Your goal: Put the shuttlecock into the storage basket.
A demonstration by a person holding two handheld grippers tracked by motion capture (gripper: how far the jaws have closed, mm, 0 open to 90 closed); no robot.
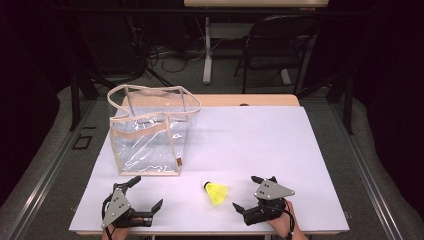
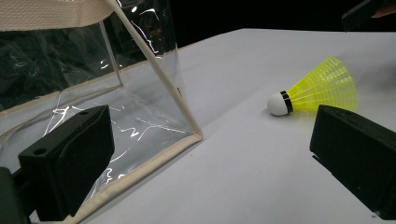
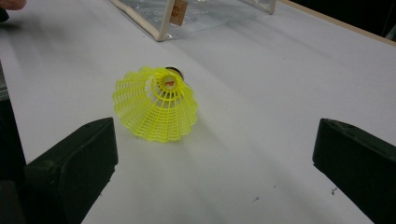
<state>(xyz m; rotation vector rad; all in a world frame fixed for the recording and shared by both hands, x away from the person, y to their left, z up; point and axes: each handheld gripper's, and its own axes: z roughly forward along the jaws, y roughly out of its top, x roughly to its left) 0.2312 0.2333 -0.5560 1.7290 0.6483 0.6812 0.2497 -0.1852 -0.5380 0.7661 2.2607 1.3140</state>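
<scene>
A yellow shuttlecock (image 1: pixel 216 192) with a white cork tip lies on its side on the white table top, near the front edge. In the left gripper view the shuttlecock (image 2: pixel 317 90) points its cork left; in the right gripper view the shuttlecock (image 3: pixel 158 104) shows its open skirt. A clear plastic tote bag (image 1: pixel 150 132) with beige trim stands upright at the left, its mouth open. My left gripper (image 1: pixel 148 192) rests open in front of the bag, nothing between its jaws. My right gripper (image 1: pixel 246 192) is open just right of the shuttlecock, apart from it.
The white table top (image 1: pixel 260 145) stretches bare behind and to the right of the shuttlecock. A wooden edge (image 1: pixel 250 100) runs along the back. A dark chair (image 1: pixel 277 45) and a table leg (image 1: pixel 207 50) stand on the floor beyond.
</scene>
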